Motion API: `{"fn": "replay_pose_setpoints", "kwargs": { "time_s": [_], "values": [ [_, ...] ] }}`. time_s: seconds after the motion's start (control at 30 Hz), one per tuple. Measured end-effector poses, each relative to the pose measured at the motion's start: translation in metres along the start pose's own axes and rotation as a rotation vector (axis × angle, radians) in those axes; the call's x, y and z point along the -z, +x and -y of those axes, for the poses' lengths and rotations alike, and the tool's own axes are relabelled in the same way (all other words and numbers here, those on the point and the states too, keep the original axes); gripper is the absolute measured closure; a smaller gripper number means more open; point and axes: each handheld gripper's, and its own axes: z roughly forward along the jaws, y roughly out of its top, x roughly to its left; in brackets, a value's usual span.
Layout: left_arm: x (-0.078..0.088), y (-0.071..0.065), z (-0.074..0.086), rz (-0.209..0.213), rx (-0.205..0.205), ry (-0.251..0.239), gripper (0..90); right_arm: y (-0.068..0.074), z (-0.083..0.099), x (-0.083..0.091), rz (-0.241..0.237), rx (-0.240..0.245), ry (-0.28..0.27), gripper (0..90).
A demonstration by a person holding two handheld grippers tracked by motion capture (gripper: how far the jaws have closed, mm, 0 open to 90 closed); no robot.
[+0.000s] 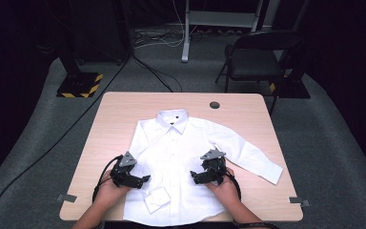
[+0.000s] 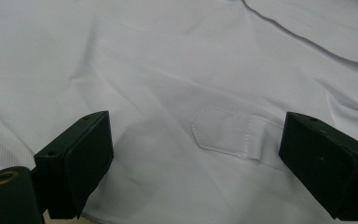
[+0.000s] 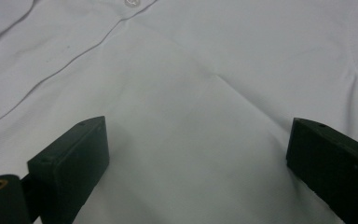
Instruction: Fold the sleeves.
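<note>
White shirt (image 1: pixel 181 157) lies flat, front up, collar (image 1: pixel 172 117) away from the person, on the table (image 1: pixel 248 107). One sleeve (image 1: pixel 248 155) is spread out to the right; the other is folded in, its cuff (image 1: pixel 156 198) resting on the lower front near the hem. Left gripper (image 1: pixel 145 179) sits over the shirt's left lower part, just above that cuff; right gripper (image 1: pixel 194 175) is over the right lower front. Both have jaws spread wide, nothing between them; in the gripper views only cloth lies under the gaps, a sleeve placket tab (image 2: pixel 226 133) under the left one, the button line with a button (image 3: pixel 131 3) ahead of the right one.

Judged step: going in to pinch fabric for a fold, likely the spread sleeve or the side panels. To do it well: lower each gripper until the bottom jaw slides under an edge, not onto the middle of the panel, so only the wanted layer is taken. Left should catch the cuff or side seam, not the front beneath. Close both firmly, lift low and together, keep the cloth taut so the crease runs straight and the collar does not drag
</note>
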Motion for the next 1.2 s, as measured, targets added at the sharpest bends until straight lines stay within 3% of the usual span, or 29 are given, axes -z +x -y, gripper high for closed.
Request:
{"fn": "replay_pose_setpoints", "kwargs": {
  "time_s": [0.23,0.37,0.47,0.57,0.63,0.67,0.73,0.77,0.9,1.03,1.2],
  "values": [
    [0.004,0.006,0.005,-0.005,0.004,-0.008,9.2,0.008,-0.004,-0.004,-0.015,0.026,0.001,7.0],
    [0.004,0.006,0.005,-0.007,0.005,-0.008,9.1,0.009,-0.01,0.005,-0.004,0.072,-0.025,8.6],
    [0.004,0.007,0.005,-0.004,0.004,-0.009,9.0,0.003,-0.014,0.019,0.011,0.061,-0.068,8.3],
    [0.004,0.007,0.005,-0.002,0.002,-0.009,9.0,-0.012,-0.013,0.034,0.067,0.042,-0.078,7.9],
    [0.004,0.007,0.005,-0.003,0.002,-0.009,9.0,-0.027,-0.009,0.045,0.11,0.007,-0.081,7.5],
    [0.004,0.007,0.005,-0.003,0.002,-0.009,9.0,-0.027,-0.009,0.045,0.11,0.007,-0.081,7.5],
    [0.005,0.007,0.005,-0.008,0.003,-0.009,9.0,-0.048,-0.002,0.057,0.164,-0.064,-0.088,7.2],
    [0.005,0.006,0.005,-0.012,0.004,-0.008,9.0,-0.07,0.007,0.069,0.216,-0.144,-0.091,7.1],
    [0.008,0.007,0.002,-0.018,0.013,0.002,11.1,-0.103,0.026,0.086,0.322,-0.252,-0.073,7.6],
    [0.007,0.009,-0.004,-0.025,0.032,-0.012,11.1,-0.124,0.045,0.096,0.395,-0.329,-0.027,7.9],
    [0.0,0.009,-0.008,-0.009,0.038,-0.005,10.9,-0.139,0.065,0.101,0.456,-0.402,0.012,8.0]
  ]
}}
